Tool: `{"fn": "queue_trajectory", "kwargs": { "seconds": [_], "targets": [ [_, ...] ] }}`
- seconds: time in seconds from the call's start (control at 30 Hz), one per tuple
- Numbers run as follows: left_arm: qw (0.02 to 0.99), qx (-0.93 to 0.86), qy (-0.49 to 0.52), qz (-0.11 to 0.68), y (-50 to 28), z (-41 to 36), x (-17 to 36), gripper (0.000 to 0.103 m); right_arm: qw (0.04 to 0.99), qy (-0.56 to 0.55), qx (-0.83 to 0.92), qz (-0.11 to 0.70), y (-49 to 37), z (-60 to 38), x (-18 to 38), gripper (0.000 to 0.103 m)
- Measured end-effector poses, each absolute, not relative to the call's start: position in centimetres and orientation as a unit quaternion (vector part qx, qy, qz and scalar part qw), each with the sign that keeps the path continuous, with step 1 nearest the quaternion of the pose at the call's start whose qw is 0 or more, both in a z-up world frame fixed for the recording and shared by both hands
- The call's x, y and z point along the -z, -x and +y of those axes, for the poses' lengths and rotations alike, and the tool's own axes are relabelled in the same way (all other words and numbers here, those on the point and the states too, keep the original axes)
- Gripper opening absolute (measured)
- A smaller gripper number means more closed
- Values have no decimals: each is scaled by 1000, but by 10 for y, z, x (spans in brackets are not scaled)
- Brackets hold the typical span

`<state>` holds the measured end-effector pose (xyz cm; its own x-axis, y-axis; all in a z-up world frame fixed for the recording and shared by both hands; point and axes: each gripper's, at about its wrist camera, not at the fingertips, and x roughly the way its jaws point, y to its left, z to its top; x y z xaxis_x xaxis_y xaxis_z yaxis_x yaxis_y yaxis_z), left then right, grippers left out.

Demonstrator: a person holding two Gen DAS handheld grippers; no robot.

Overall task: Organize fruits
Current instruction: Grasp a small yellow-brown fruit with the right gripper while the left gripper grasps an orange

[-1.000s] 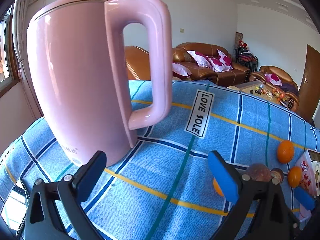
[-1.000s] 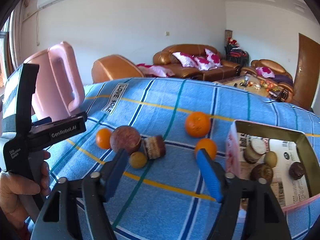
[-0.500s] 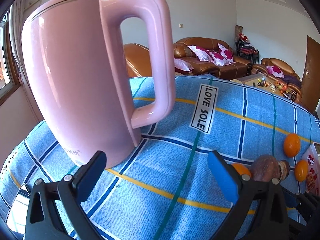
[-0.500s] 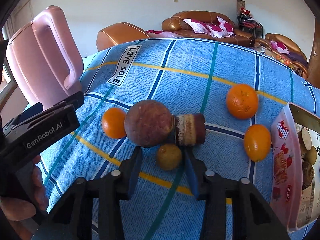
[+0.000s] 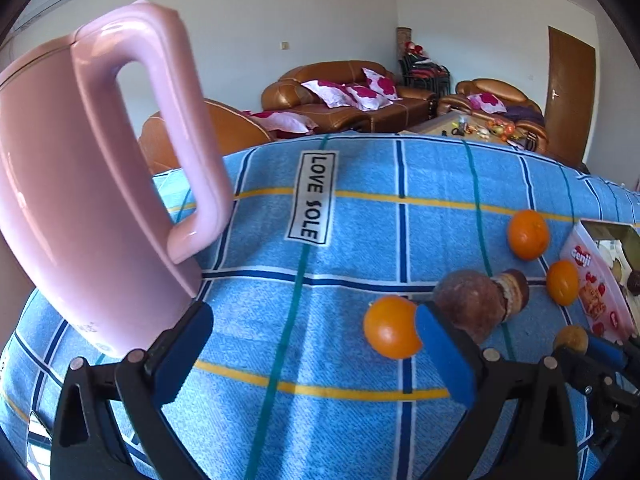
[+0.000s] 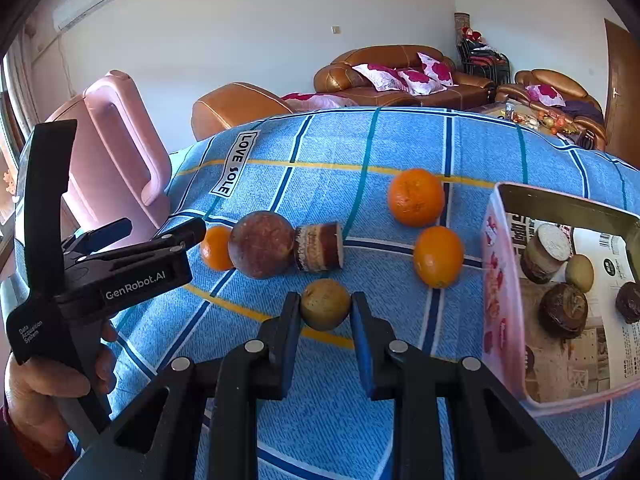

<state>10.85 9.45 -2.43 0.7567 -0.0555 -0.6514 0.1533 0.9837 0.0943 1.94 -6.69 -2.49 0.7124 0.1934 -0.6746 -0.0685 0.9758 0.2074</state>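
Observation:
My right gripper (image 6: pixel 325 312) is shut on a small yellow-brown fruit (image 6: pixel 325 304), lifted just off the blue plaid cloth (image 6: pixel 360 140). Beyond it lie a round brown fruit (image 6: pixel 262 245), a cut brown piece (image 6: pixel 319 247) and three oranges (image 6: pixel 416 197) (image 6: pixel 438 256) (image 6: pixel 216 248). The pink open box (image 6: pixel 496 280) at right holds several brown and yellow fruits. My left gripper (image 5: pixel 312 356) is open and empty beside the pink kettle (image 5: pixel 80 184); the small orange (image 5: pixel 390 332) sits by its right finger.
The pink kettle also shows at far left in the right wrist view (image 6: pixel 116 152). A "LOVE SOLE" label (image 5: pixel 314 198) lies on the cloth. Brown sofas (image 6: pixel 400 76) and a door (image 5: pixel 570 96) stand behind the table.
My right gripper has closed on the small yellow-brown fruit and raised it slightly. My left gripper has swung right, so the kettle now sits further left in its view.

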Motion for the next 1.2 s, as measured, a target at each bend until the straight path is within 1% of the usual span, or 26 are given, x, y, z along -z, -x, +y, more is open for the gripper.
{"fn": "queue_trajectory", "kwargs": {
  "seconds": [0.13, 0.2, 0.27, 0.53, 0.73, 0.87, 0.93, 0.97, 1.03, 1.1, 1.13, 1.2],
  "targets": [
    [927, 66, -92, 357, -111, 84, 26, 102, 916, -103, -69, 381, -22, -75, 28, 27],
    [925, 69, -97, 360, -112, 82, 27, 98, 913, -110, -71, 386, -25, -77, 29, 27],
    [924, 71, -96, 363, -111, 83, 28, 97, 913, -113, -72, 385, -27, -77, 30, 27],
    [915, 88, -47, 390, -111, 102, 36, 99, 913, -117, -77, 383, -25, -79, 29, 27],
    [917, 77, -56, 388, -118, 91, 36, 99, 916, -111, -78, 378, -24, -77, 28, 27],
    [905, 84, -26, 416, -133, 88, 43, 99, 915, -114, -78, 378, -23, -80, 28, 27],
    [896, 84, -21, 435, -141, 84, 49, 97, 915, -115, -77, 379, -23, -81, 29, 27],
    [892, 85, -18, 443, -144, 83, 52, 93, 915, -114, -76, 380, -24, -81, 29, 27],
    [894, 84, -14, 441, -146, 82, 51, 89, 915, -115, -75, 379, -24, -81, 28, 27],
    [896, 92, -7, 435, -145, 82, 50, 81, 917, -113, -72, 376, -24, -82, 27, 27],
    [896, 95, -3, 433, -144, 83, 49, 79, 918, -111, -70, 374, -24, -82, 27, 27],
    [897, 101, 3, 430, -142, 84, 49, 72, 919, -108, -68, 372, -23, -82, 26, 27]
  ]
}}
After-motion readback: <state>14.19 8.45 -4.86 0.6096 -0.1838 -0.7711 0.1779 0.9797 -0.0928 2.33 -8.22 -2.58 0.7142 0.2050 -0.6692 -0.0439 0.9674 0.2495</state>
